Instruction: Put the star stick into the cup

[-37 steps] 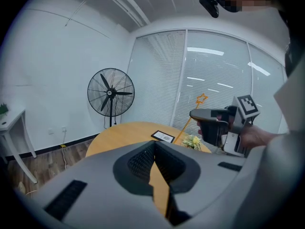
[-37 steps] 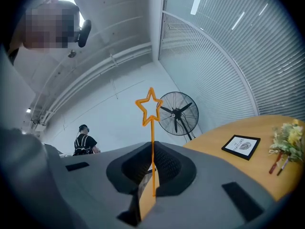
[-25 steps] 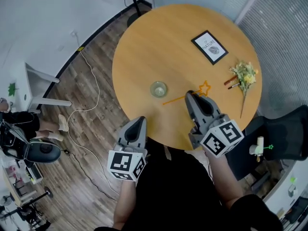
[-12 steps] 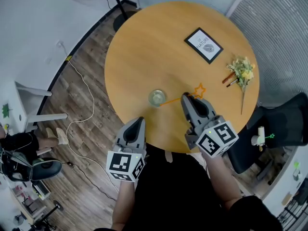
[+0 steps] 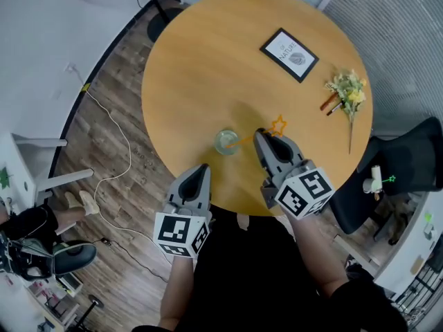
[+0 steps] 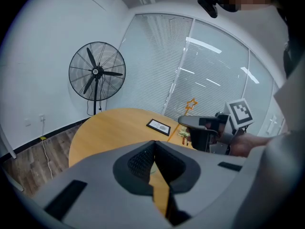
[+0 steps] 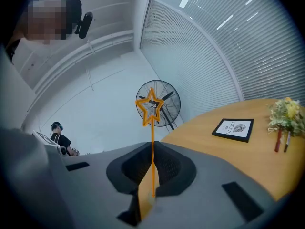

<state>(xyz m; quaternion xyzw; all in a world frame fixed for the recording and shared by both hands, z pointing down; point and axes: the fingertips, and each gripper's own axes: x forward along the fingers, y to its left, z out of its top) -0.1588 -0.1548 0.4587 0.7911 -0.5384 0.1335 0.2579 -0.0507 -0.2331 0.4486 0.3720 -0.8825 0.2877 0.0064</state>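
Note:
The orange star stick (image 5: 277,125) is held in the air over the round wooden table (image 5: 208,68), clamped in my right gripper (image 5: 261,135). Its star (image 7: 151,106) stands upright above the shut jaws in the right gripper view. The stick's lower end slants toward the glass cup (image 5: 227,142), which stands near the table's front edge, just left of the right gripper. My left gripper (image 5: 201,170) hangs at the front edge of the table, shut and holding nothing. In the left gripper view the star (image 6: 191,103) rises above the right gripper (image 6: 188,121).
A black-framed picture (image 5: 288,54) lies at the back right of the table. A small flower bunch with pens (image 5: 346,97) lies at the right edge. A standing fan (image 6: 96,74) is beyond the table. A cable (image 5: 124,151) runs over the wooden floor at left.
My right gripper has carried the star stick leftward, so its lower end now reaches the cup. The left gripper has kept its place.

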